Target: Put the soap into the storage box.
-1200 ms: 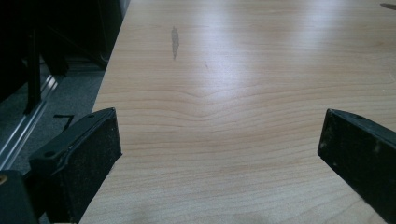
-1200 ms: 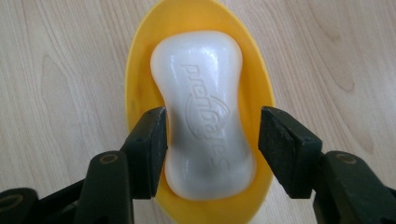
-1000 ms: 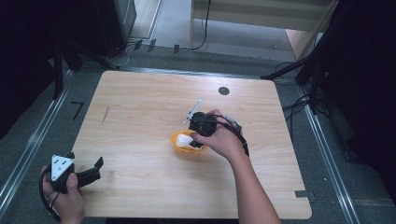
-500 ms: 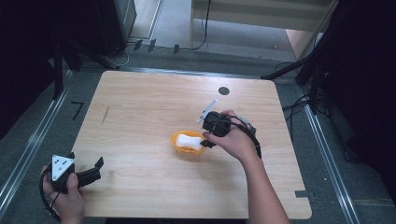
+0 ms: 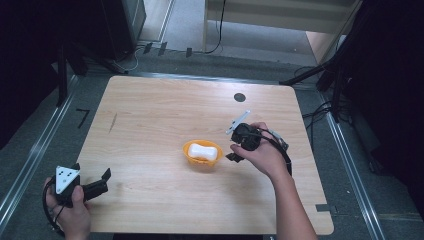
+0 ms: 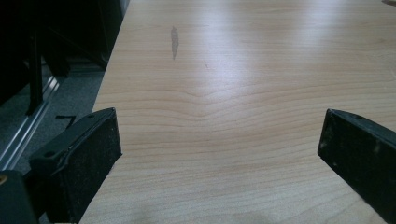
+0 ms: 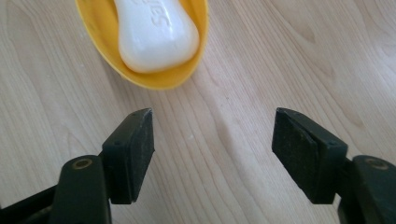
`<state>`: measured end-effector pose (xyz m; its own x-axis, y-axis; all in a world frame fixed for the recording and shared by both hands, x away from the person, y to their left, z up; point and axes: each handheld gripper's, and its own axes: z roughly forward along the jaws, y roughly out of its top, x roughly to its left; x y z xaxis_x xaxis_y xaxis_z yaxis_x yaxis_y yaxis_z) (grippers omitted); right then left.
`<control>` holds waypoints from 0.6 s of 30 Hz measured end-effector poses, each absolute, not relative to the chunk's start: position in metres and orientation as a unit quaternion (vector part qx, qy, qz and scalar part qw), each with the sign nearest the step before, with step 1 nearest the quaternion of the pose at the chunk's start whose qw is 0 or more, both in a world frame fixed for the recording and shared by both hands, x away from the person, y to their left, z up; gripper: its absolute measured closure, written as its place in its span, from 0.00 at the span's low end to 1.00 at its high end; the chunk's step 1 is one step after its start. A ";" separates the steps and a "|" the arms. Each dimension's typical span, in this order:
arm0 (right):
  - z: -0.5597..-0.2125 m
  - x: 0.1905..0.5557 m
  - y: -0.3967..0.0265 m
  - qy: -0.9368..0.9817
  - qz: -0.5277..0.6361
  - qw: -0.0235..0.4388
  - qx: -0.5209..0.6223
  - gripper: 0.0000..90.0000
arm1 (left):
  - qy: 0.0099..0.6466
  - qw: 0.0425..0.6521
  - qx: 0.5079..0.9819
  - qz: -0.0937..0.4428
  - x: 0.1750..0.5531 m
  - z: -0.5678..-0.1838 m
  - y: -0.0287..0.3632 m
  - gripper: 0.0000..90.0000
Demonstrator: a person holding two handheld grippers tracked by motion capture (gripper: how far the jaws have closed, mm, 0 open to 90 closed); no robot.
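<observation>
Wood table (image 5: 150, 115), soap (image 5: 203, 150) in yellow bowl (image 5: 189, 150), R gripper (image 7: 212, 140) just opened, empty

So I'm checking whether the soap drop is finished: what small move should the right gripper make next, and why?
Probably ease the right gripper a little farther from the yellow dish. Its jaws have just been opening, nothing lies between them, and the white soap already rests in the dish.

Overhead light bright on tabletop (image 5: 165, 115), surroundings near black. Broad glare across wood in left gripper view. Soft shadows below hands. Close-ups sharp, slight edge blur.
</observation>
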<state>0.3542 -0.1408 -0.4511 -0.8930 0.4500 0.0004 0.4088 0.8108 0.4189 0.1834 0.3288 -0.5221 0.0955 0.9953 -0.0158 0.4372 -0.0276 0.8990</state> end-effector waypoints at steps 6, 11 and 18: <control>-0.457 0.350 -0.156 0.944 0.218 0.062 0.242 0.27 | 0.573 0.397 0.625 0.351 0.183 -0.522 0.329 0.00; -0.461 0.345 -0.171 0.937 0.226 0.067 0.259 0.25 | 0.574 0.396 0.625 0.352 0.183 -0.522 0.329 0.00; -0.468 0.338 -0.190 0.926 0.237 0.071 0.285 0.21 | 0.574 0.397 0.625 0.351 0.183 -0.522 0.329 0.00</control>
